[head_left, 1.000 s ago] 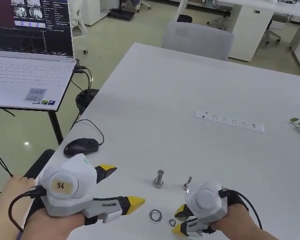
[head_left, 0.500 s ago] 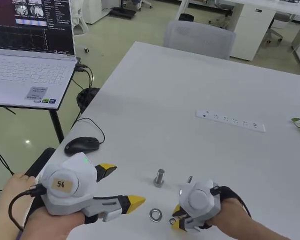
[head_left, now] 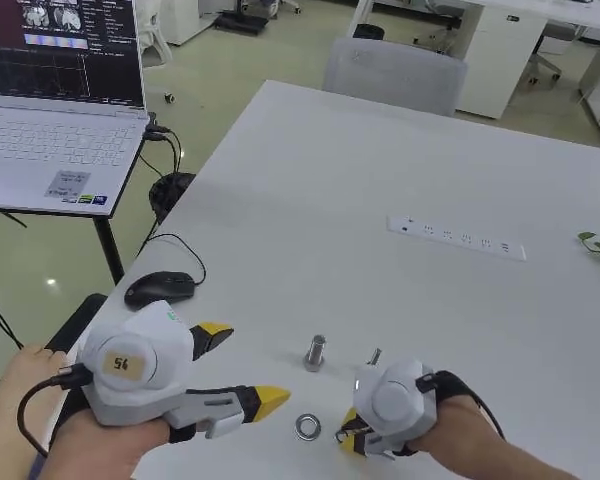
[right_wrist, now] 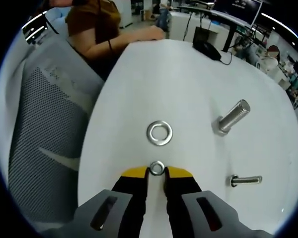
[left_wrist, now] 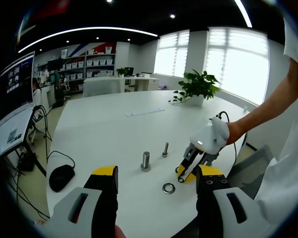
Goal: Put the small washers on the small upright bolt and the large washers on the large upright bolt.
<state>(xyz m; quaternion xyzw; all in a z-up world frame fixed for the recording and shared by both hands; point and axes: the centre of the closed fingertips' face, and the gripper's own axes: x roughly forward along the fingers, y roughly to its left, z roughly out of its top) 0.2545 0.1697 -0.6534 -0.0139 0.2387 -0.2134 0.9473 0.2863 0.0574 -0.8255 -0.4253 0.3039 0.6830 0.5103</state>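
Note:
In the right gripper view, my right gripper (right_wrist: 157,174) is shut on a small washer (right_wrist: 157,168), pinched between its yellow tips low on the white table. Just ahead of it lies a large washer (right_wrist: 160,133). The large bolt (right_wrist: 232,117) and the small bolt (right_wrist: 246,180) stand upright to the right. In the head view, the right gripper (head_left: 347,433) sits beside the large washer (head_left: 307,427), in front of the large bolt (head_left: 315,352) and the small bolt (head_left: 375,357). My left gripper (head_left: 242,368) hovers open to the left, holding nothing.
A black mouse (head_left: 160,289) with its cable lies near the table's left edge. A white power strip (head_left: 456,239) lies farther back. A laptop (head_left: 50,110) sits on a side stand to the left, and a grey chair (head_left: 395,75) stands at the far edge.
My right gripper has slid slightly left and lower, and its jaws have narrowed onto the small washer. The left gripper stays where it was.

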